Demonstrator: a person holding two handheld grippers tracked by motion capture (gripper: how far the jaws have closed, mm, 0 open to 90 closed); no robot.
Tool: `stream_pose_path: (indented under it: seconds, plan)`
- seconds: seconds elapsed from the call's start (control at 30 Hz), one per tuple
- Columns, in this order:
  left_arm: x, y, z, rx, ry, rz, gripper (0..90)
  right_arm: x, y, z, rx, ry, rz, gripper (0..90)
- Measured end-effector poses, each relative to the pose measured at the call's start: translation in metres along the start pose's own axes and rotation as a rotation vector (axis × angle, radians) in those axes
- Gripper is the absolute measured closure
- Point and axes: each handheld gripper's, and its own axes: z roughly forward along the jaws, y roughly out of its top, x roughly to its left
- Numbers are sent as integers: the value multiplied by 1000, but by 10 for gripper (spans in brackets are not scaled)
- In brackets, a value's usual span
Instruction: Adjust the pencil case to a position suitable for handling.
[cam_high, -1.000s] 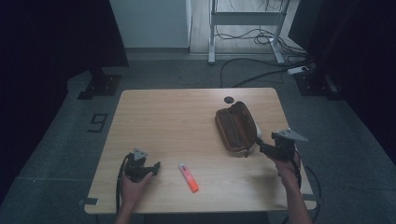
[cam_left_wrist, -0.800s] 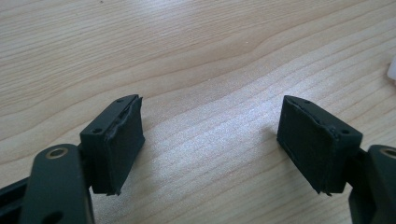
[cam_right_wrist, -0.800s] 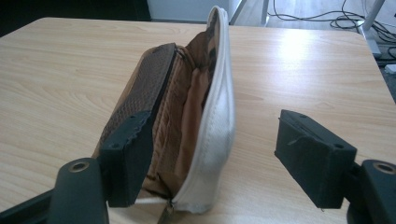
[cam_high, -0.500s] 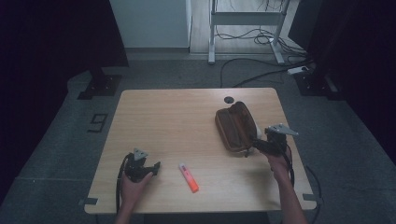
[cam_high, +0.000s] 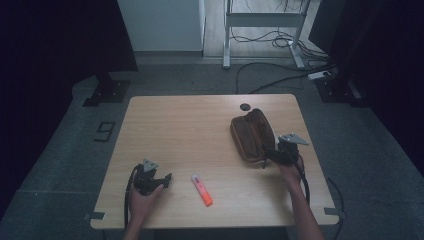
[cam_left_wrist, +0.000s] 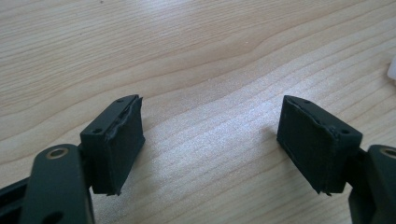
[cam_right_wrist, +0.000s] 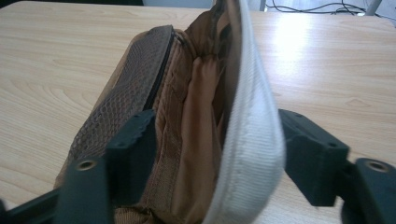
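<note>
Right tool (cam_high: 270, 154) moved onto one brown pouch (cam_high: 251, 133), jaws closing round it; left tool (cam_high: 166, 178) open; one orange marker (cam_high: 202, 190).

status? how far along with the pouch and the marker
Early. Done: the brown pouch already gapes open in the right gripper view. In hand: the right gripper has its fingers straddling the pouch's near end and has just been closing; a firm pinch isn't clear. Left: the orange marker lies untouched on the table, and the left gripper rests open beside it.

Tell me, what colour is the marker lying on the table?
The marker is orange with a white end, clearest in the high view.
</note>
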Motion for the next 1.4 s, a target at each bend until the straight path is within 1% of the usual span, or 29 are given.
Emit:
stream_pose_path:
  seconds: [0.03, 0.13, 0.2, 0.23, 0.27, 0.3, 0.33, 0.47, 0.5, 0.53, 0.6, 0.7, 0.73, 0.77, 1.03, 1.1, 1.4]
  plan:
    - [0, 0, 0, 0, 0, 0, 225, 0, 0, 0, 0, 0, 0, 330]
    - [0, 0, 0, 0, 0, 0, 225, 0, -4, 4, 11, 2, -3, 423]
    - [0, 0, 0, 0, 0, 0, 225, -1, -5, 5, 17, -11, -3, 479]
    - [0, 0, 0, 0, 0, 0, 225, -1, -5, 5, 17, -11, -3, 479]
    - [0, 0, 0, 0, 0, 0, 225, -1, -6, 6, 27, -5, 3, 552]
    - [0, 0, 0, 0, 0, 0, 225, -2, -7, 6, 34, -6, 4, 588]
    - [0, 0, 0, 0, 0, 0, 225, -2, -8, 7, 28, -6, 7, 632]
    - [0, 0, 0, 0, 0, 0, 225, -7, -12, 8, 30, -13, 46, 732]
    - [0, 0, 0, 0, 0, 0, 225, -7, -12, 8, 30, -13, 46, 732]
    - [0, 0, 0, 0, 0, 0, 225, -11, -14, 8, 26, -7, 72, 772]
    - [0, 0, 0, 0, 0, 0, 225, -13, -14, 7, 18, -6, 86, 803]
    - [0, 0, 0, 0, 0, 0, 225, -16, -14, 6, 6, -1, 96, 818]
    - [0, 0, 0, 0, 0, 0, 225, -17, -14, 6, 3, 15, 105, 821]
    - [0, 0, 0, 0, 0, 0, 225, -17, -14, 6, 1, 20, 106, 825]
    - [0, 0, 0, 0, -1, 0, 225, -19, -13, 1, -21, 53, 129, 829]
    - [0, 0, 0, 0, 0, 0, 225, -20, -13, -2, -36, 62, 144, 831]
    - [0, 0, 0, 0, -1, 0, 226, -21, -11, -9, -67, 88, 158, 834]
